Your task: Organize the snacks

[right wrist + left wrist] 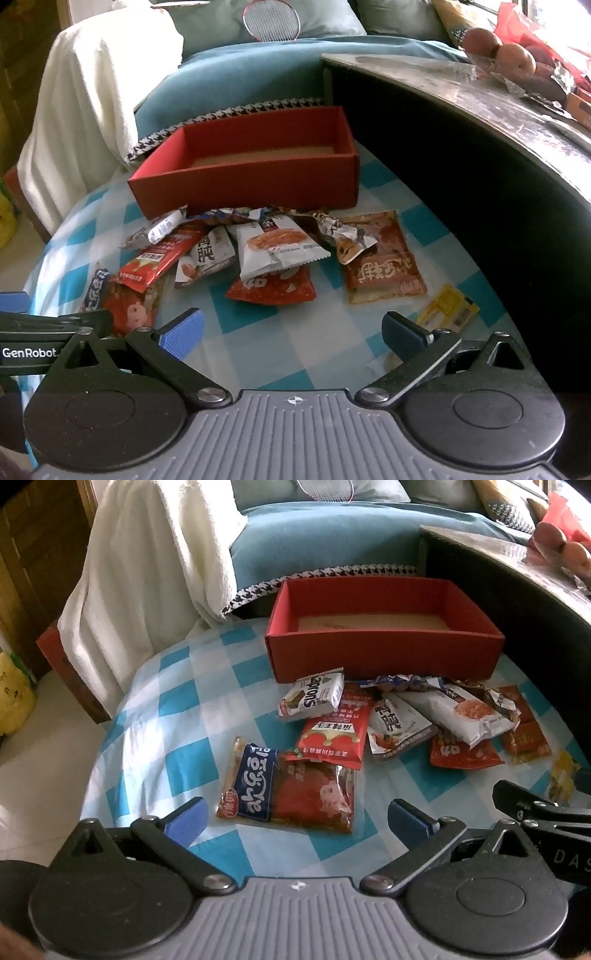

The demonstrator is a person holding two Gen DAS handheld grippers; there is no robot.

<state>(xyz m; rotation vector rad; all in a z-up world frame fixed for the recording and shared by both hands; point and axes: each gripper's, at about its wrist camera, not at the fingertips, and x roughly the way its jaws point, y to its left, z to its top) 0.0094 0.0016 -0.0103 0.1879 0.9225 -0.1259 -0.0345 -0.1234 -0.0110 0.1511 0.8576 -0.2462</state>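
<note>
Snacks (399,720) all sit loose mid-frame on the checked cloth (166,716) — red box (380,657) just behind them looks empty, so I've sorted nothing yet. My left gripper (297,814) and right gripper (291,328) both gape wide, holding nothing.

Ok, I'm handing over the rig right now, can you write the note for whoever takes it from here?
Left gripper: open, holding nothing, hovering over the blue-and-red packet at the near edge of the pile.
Right gripper: open, holding nothing, above bare checked tablecloth; the yellow sachet lies just past its right finger.
Red box: at the back of the table, nothing visible inside.
Snack packets: all lie loose in front of the box, several overlapping.
Done: nothing boxed yet.
Left: move every packet into the box.
</note>
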